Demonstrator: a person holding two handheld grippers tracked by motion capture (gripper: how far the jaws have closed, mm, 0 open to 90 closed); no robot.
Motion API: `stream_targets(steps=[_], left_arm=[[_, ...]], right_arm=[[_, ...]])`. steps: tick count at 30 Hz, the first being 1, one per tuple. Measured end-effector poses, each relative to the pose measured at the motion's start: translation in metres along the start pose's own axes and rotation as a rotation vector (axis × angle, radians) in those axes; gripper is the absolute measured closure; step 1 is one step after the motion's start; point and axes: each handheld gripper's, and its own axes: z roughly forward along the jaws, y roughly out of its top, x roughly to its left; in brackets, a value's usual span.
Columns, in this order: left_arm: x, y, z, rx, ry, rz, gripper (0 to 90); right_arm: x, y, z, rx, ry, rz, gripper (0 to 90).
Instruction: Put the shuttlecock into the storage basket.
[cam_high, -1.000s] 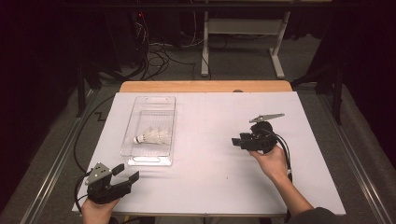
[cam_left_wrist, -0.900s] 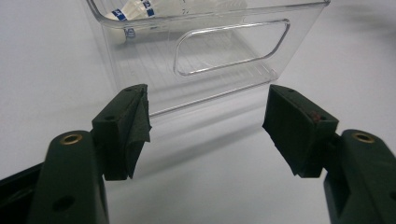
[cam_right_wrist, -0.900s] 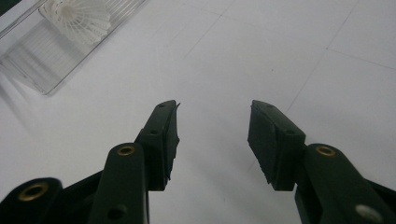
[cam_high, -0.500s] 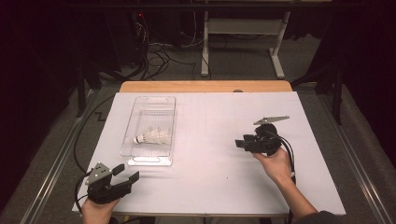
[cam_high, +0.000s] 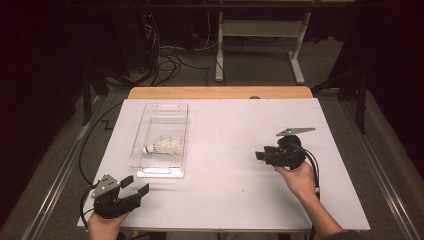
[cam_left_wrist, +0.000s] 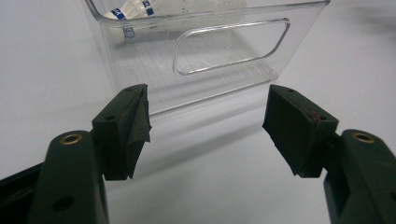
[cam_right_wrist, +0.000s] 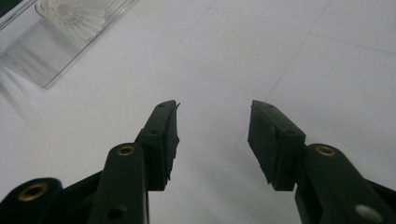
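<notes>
A white shuttlecock (cam_high: 162, 146) lies on its side in a clear plastic bin (cam_high: 145, 137) on the left half of the white table. My left gripper (cam_high: 135, 186) rests at the table's near left corner, open and empty, with its jaws towards the bin's near end wall (cam_left_wrist: 224, 51). A strip of the shuttlecock (cam_left_wrist: 130, 9) shows over that wall. Held above the table's right half, my right gripper (cam_high: 260, 156) points left, open with nothing between its fingers. In the right gripper view the shuttlecock (cam_right_wrist: 72, 16) and the bin (cam_right_wrist: 32, 56) sit far off at the upper left.
The white table top (cam_high: 220, 165) has a wooden strip (cam_high: 220, 92) along its far edge. Cables trail from both grippers off the table's near side. Behind the table are a white desk frame (cam_high: 260, 45) and loose cables on the floor.
The right hand has drifted slightly right and towards the near edge. The left gripper, the bin and the shuttlecock have stayed put.
</notes>
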Motion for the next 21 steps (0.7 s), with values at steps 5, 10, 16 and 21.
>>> stream_targets(steps=[5,10,16,21], left_arm=[[0.000,0.000,0.000,0.000,0.000,0.000,32.3],[0.000,0.000,0.000,0.000,0.000,0.000,32.3],[0.000,0.000,0.000,0.001,0.000,0.000,32.3],[0.000,0.000,0.000,0.002,0.000,-0.001,32.3]], right_arm=[[-0.001,-0.003,-0.003,-0.001,0.001,0.006,52.6],[-0.002,-0.006,-0.005,-0.006,0.002,0.008,52.3],[-0.003,-0.011,-0.008,-0.014,0.000,0.013,52.2],[-0.005,-0.014,-0.010,-0.019,-0.002,0.016,52.1]])
